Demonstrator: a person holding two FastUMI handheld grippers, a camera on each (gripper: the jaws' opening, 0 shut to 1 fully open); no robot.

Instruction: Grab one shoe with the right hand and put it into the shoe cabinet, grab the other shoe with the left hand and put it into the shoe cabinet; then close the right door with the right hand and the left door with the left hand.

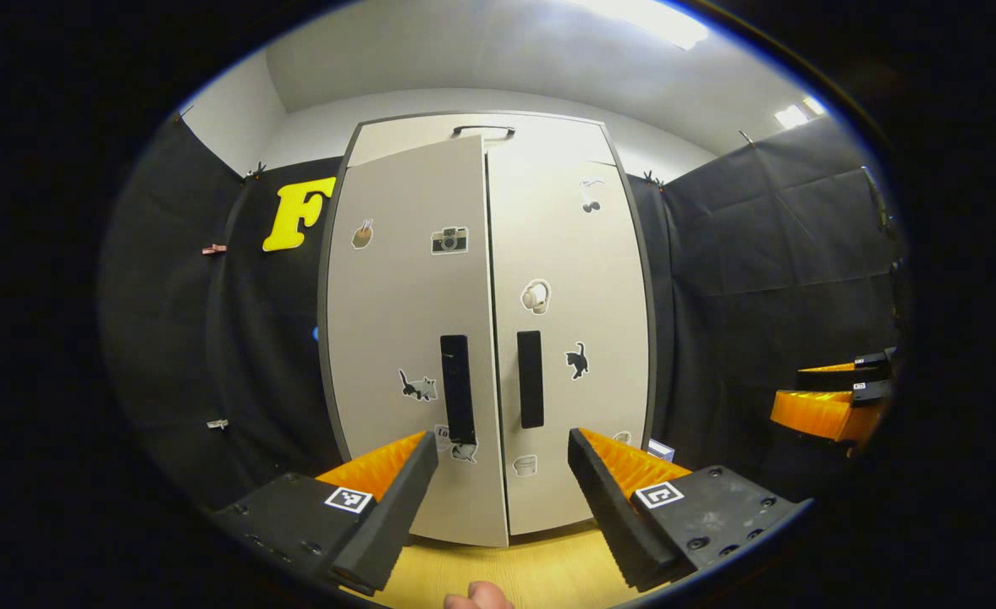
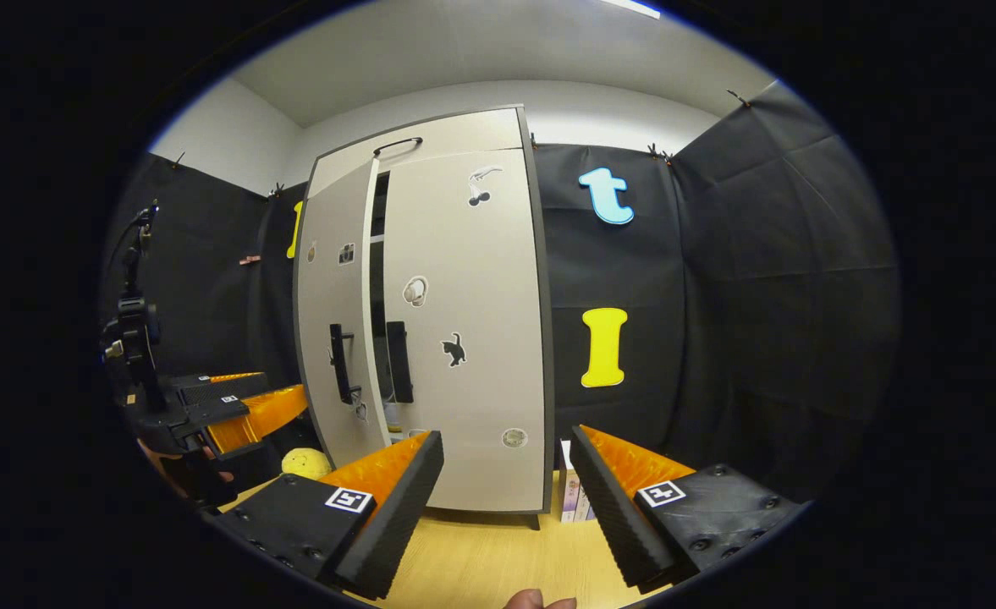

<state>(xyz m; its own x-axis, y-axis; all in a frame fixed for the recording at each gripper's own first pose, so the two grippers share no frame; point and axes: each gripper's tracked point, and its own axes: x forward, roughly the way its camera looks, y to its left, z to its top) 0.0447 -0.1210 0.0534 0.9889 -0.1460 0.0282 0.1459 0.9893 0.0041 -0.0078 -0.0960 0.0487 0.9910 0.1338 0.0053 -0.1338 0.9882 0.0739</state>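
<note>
Shoe cabinet (image 1: pixel 498 338) shown with right door (image 2: pixel 472 338) shut and left door (image 2: pixel 328 338) ajar, shoes presumably inside; both grippers (image 1: pixel 502 474) (image 2: pixel 506 474) are spread empty, so the handle (image 1: pixel 457 389) may be missed.

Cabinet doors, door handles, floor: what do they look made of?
Cabinet doors: likely laminated or painted board; flat, matte off-white, thin square edges, stickers lying flat on them. Door handles: dark matte vertical bars, plastic or coated metal, cannot tell which. Floor: pale wood-look surface with faint grain, possibly laminate.
</note>
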